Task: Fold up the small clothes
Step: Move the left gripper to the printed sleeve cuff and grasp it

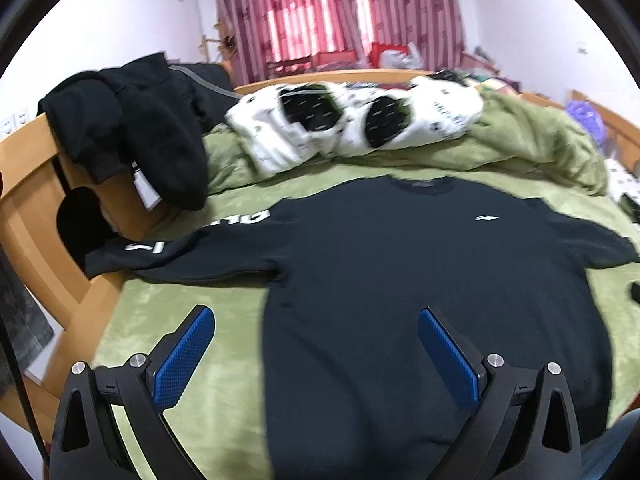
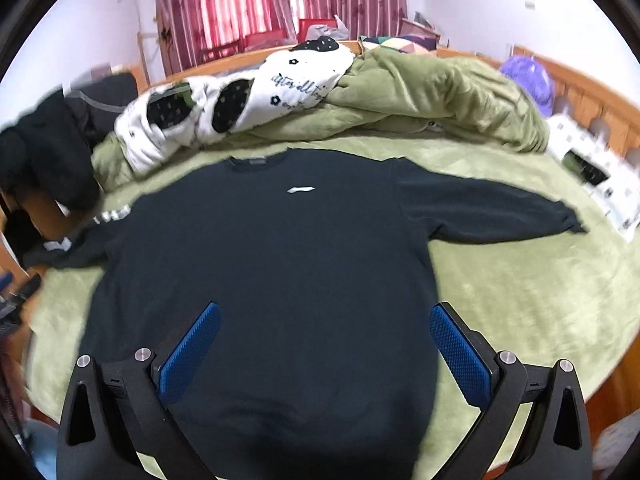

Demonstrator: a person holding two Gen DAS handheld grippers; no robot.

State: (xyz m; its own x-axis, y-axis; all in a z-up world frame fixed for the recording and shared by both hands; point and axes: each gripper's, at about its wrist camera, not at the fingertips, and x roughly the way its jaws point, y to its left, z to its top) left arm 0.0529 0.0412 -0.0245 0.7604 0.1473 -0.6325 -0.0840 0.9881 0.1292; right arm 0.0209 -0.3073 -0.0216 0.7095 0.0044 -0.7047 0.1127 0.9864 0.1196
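Note:
A dark navy long-sleeved shirt lies flat, front up, on a green bedspread, neck away from me and both sleeves spread out. Its white chest logo shows, and white lettering runs down the left sleeve. My left gripper is open above the shirt's lower left part, its blue pads wide apart and holding nothing. My right gripper is open above the shirt's lower right part, also holding nothing.
A white and black patterned garment and a bunched green quilt lie at the far side of the bed. Black clothes hang over the wooden bed frame on the left. Pink curtains hang behind.

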